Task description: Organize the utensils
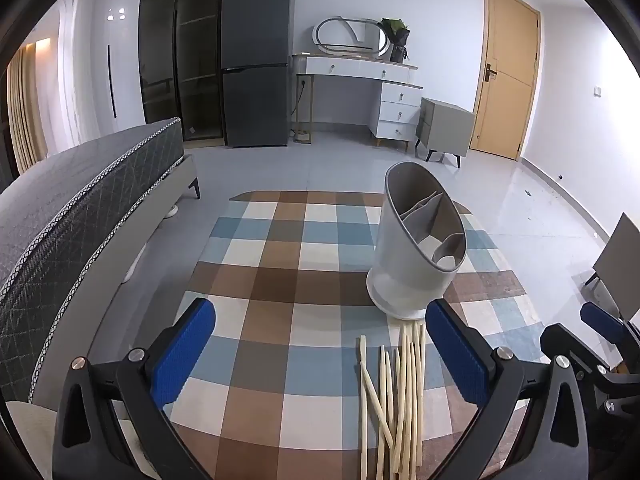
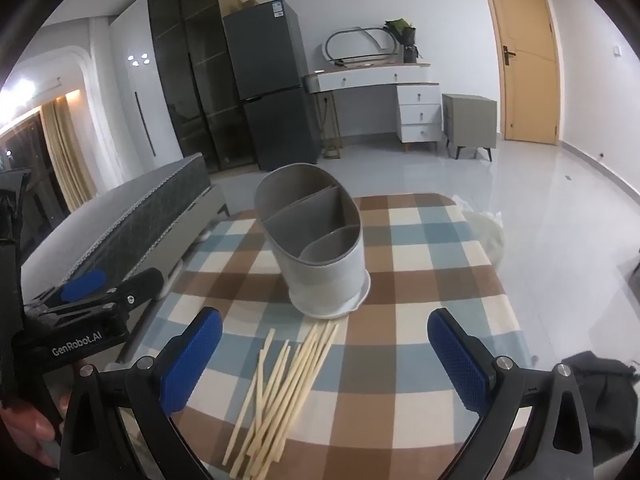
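Note:
A grey oval utensil holder (image 1: pixel 416 248) with three inner compartments stands upright on the checked tablecloth (image 1: pixel 280 264); it also shows in the right wrist view (image 2: pixel 320 248). A loose pile of several pale wooden chopsticks (image 1: pixel 394 400) lies flat just in front of it, seen in the right wrist view (image 2: pixel 280 388) too. My left gripper (image 1: pixel 320 356) is open and empty, hovering above the cloth left of the chopsticks. My right gripper (image 2: pixel 324 360) is open and empty, above the chopsticks. The holder's compartments look empty.
The small table drops off on all sides to a tiled floor. A bed (image 1: pixel 80 200) lies to the left. A fridge (image 1: pixel 256 64), a white dresser (image 1: pixel 360 92), a nightstand (image 1: pixel 444 128) and a door (image 1: pixel 506 72) stand at the back. The left gripper shows in the right wrist view (image 2: pixel 92 292).

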### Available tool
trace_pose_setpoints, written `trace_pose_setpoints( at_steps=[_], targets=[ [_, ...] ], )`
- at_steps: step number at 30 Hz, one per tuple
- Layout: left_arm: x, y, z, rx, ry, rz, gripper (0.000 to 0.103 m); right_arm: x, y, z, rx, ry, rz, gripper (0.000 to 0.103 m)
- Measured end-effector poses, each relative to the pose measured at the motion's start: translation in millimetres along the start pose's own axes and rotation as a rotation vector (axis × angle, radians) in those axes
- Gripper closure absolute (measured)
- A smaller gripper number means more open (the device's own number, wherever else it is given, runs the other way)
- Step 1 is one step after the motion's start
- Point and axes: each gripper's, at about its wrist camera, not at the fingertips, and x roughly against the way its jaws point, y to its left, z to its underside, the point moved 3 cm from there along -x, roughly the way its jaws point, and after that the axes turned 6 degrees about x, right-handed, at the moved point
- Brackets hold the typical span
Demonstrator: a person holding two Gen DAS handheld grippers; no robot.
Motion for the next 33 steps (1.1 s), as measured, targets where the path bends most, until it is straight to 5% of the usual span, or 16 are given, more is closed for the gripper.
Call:
trace_pose_setpoints(
  at_steps=[33],
  targets=[
    [-5.8, -0.6, 3.0, 0.018, 0.043, 0.016, 0.001, 2.7, -3.3, -0.1, 0.007, -0.005, 0.029, 0.0]
  ],
)
